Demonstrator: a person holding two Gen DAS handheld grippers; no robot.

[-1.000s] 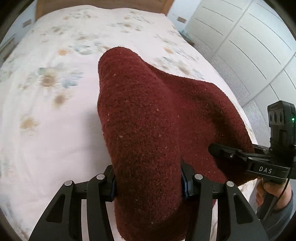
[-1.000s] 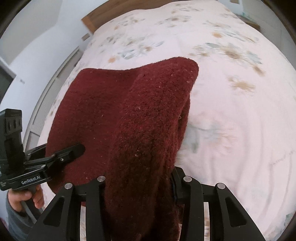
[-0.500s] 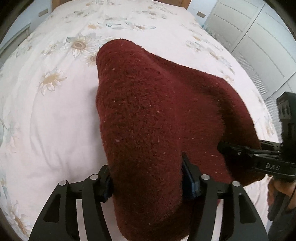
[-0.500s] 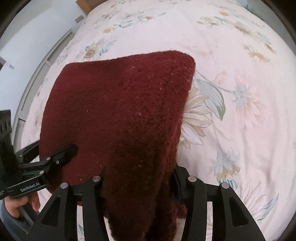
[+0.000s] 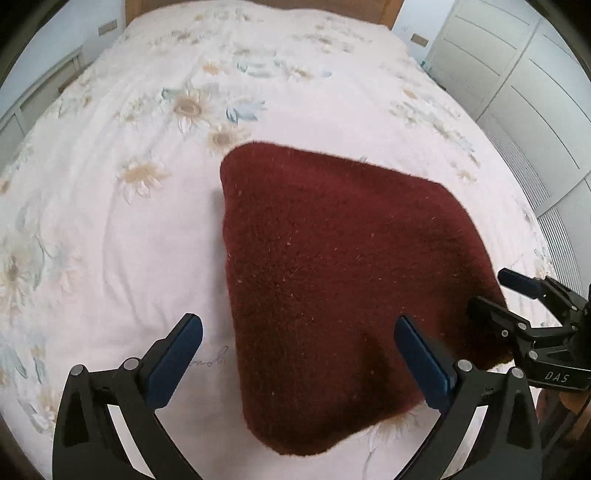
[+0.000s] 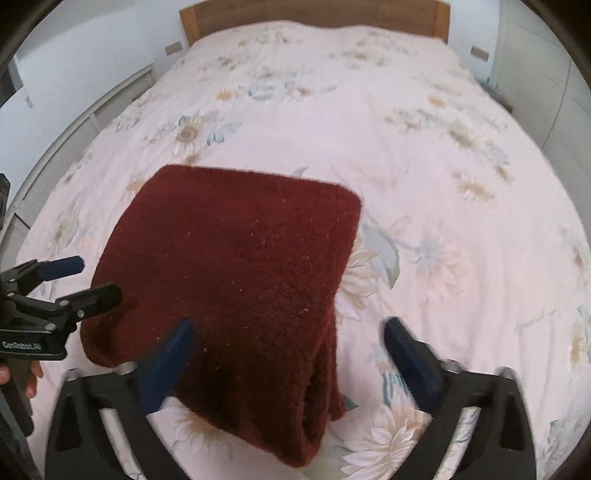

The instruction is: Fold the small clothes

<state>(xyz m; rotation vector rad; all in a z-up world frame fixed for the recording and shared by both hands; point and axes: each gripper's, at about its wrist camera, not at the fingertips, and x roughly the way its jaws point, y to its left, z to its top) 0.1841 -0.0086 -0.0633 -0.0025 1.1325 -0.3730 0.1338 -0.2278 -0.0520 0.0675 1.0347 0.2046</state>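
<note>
A dark red fuzzy garment (image 5: 340,266) lies folded on the flowered bed cover (image 5: 140,229). My left gripper (image 5: 297,325) hangs over its near left corner; its jaws are opening wide and the blue pads (image 5: 173,363) stand clear of the cloth. In the right wrist view the same garment (image 6: 236,266) sits between the fingers of my right gripper (image 6: 290,325), whose jaws are also opening and press on nothing. Each gripper shows in the other's view, the right gripper (image 5: 491,290) at the garment's right edge and the left gripper (image 6: 96,277) at its left edge.
The bed runs back to a wooden headboard (image 6: 314,16). White wardrobe doors (image 5: 528,92) stand along the right side, and a low white rail (image 6: 74,136) along the left. A person's hand (image 6: 31,380) holds the left gripper's handle.
Both grippers went from shut on bunched folds of the red garment to wide open. The garment dropped out of them and now lies flat on the bed.
</note>
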